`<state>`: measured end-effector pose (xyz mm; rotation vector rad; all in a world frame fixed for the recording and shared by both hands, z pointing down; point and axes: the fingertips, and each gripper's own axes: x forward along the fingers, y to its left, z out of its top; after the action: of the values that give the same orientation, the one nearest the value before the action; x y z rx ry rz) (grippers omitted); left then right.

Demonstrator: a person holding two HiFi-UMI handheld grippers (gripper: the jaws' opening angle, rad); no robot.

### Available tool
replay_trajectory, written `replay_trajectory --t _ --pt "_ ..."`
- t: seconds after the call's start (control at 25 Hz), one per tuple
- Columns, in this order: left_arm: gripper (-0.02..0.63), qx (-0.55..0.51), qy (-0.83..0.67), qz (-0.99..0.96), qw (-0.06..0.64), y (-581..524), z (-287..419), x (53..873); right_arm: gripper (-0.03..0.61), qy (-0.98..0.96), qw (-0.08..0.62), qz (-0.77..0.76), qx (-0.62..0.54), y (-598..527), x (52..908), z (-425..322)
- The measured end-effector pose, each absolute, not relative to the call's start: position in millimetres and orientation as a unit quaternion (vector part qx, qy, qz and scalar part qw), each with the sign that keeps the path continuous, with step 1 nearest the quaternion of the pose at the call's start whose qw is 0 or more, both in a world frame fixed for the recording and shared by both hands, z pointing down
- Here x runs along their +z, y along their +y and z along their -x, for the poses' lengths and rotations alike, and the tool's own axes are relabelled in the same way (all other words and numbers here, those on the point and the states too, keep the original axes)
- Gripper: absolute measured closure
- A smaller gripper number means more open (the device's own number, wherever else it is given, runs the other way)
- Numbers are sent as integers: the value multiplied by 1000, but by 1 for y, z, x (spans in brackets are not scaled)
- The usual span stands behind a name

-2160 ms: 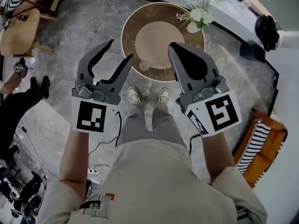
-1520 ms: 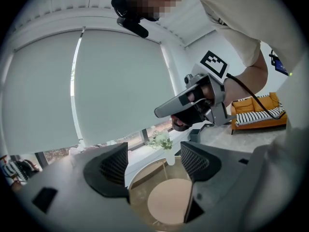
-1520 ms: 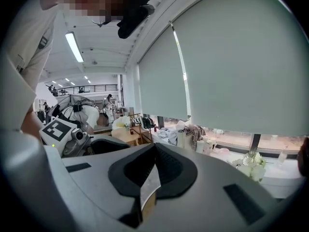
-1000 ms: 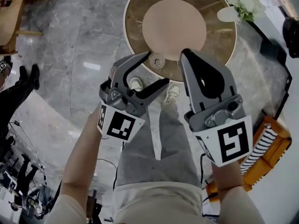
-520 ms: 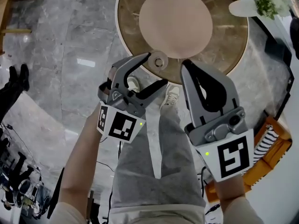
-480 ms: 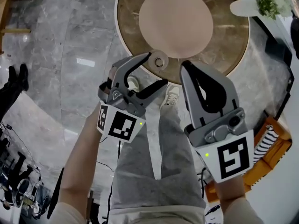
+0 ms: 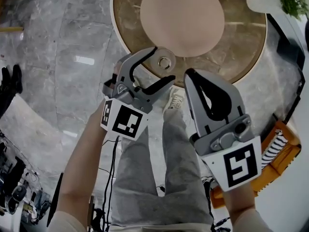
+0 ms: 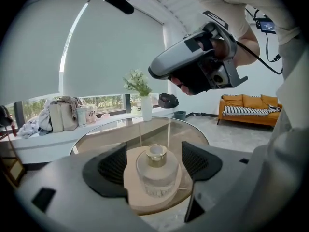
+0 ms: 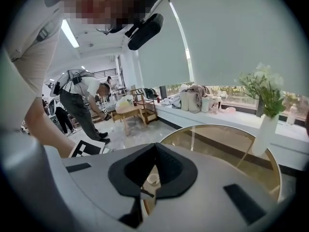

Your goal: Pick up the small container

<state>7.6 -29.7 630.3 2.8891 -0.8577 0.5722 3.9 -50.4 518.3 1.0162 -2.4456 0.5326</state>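
The small container (image 7: 164,62) is a clear glass jar with a gold neck. It stands on the round glass table (image 7: 241,47), at the near edge of the tan mat (image 7: 182,18). My left gripper (image 7: 163,64) is open, one jaw on each side of the jar. In the left gripper view the container (image 8: 155,170) sits centred between the black pads (image 8: 115,166), with a gap on both sides. My right gripper (image 7: 189,74) is shut and empty, hovering just right of the jar. In the right gripper view the closed gripper (image 9: 155,149) hides most of the container (image 9: 153,179).
A white vase with green flowers (image 7: 270,1) stands at the table's far right. An orange sofa (image 7: 275,144) is on the floor to the right. In the right gripper view a person (image 9: 82,100) bends over near a small wooden table (image 9: 128,112).
The table has come closer in the head view. My left gripper has moved forward until its open jaws flank the container. The right gripper stayed shut and followed alongside.
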Motion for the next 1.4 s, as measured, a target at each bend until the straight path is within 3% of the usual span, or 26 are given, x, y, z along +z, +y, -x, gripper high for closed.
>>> replay_trajectory --t 0.4,0.84,1.4 --pt "272 204 -249 -947 22 -37 -22 659 572 -880 215 -370 205 -53 543 -7" --pt "272 211 -238 -946 64 -54 -36 701 572 -879 211 -367 220 -64 584 -5" --pt "273 227 -240 -942 54 -52 -40 702 572 -883 178 -356 249 -64 586 -7"
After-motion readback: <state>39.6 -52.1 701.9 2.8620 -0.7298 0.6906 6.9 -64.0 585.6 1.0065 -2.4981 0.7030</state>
